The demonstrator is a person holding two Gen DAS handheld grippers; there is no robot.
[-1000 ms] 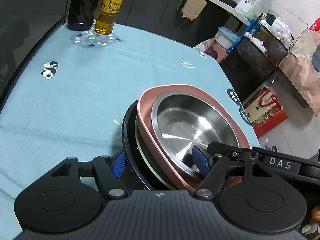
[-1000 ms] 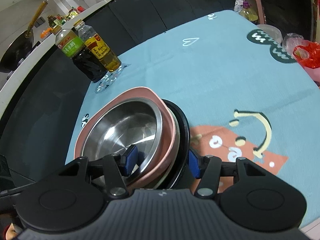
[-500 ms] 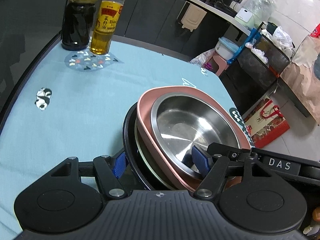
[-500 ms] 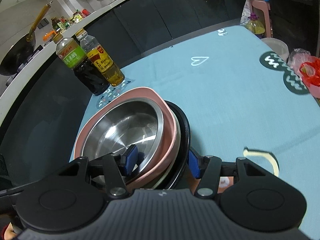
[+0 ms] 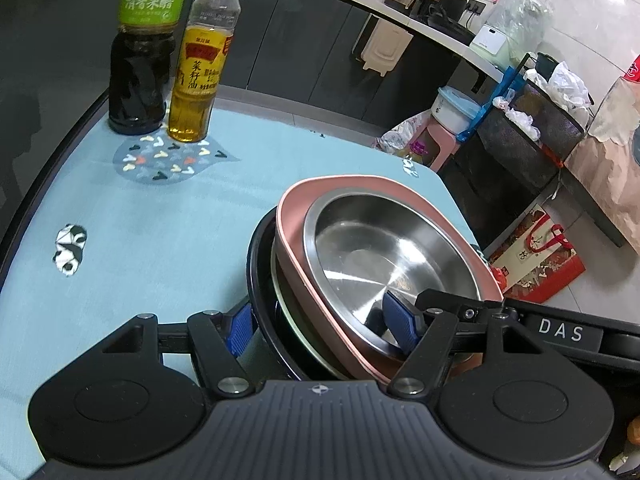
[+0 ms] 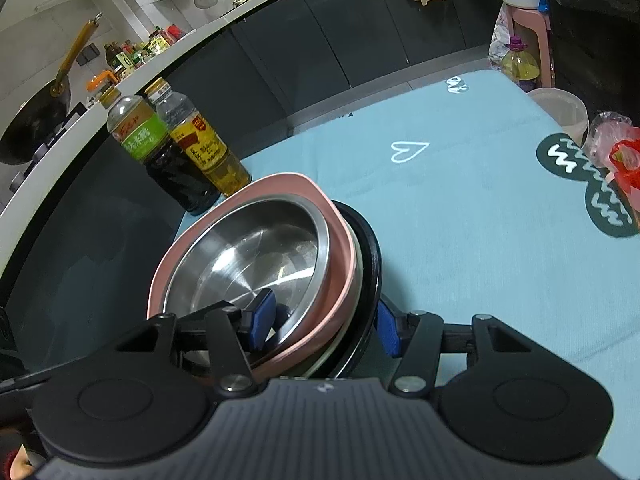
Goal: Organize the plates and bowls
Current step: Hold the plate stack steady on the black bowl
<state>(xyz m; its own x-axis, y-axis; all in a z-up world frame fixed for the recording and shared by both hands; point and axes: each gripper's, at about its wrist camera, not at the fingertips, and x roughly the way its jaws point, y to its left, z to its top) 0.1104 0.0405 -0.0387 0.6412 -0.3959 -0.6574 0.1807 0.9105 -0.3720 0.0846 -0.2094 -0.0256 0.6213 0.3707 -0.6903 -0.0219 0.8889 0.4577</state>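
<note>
Tools (image 5: 320,326) (image 6: 324,320) both clamp the stack's (image 5: 384,248) rim edges; open tablecloth (image 6: 480,220) lies beyond.

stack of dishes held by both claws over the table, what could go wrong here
1. The stack is pinched only at its rims by the left claw and right claw; uneven pull could tilt it.
2. The steel bowl sits loose in the pink dish and might slide.
3. The bottles stand close by.

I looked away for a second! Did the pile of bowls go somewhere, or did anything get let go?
The whole stack travelled across the table toward the two bottles, which now look nearer. Nothing was let go: the left gripper and right gripper still clamp opposite rims. The steel bowl stays nested in the pink one.
</note>
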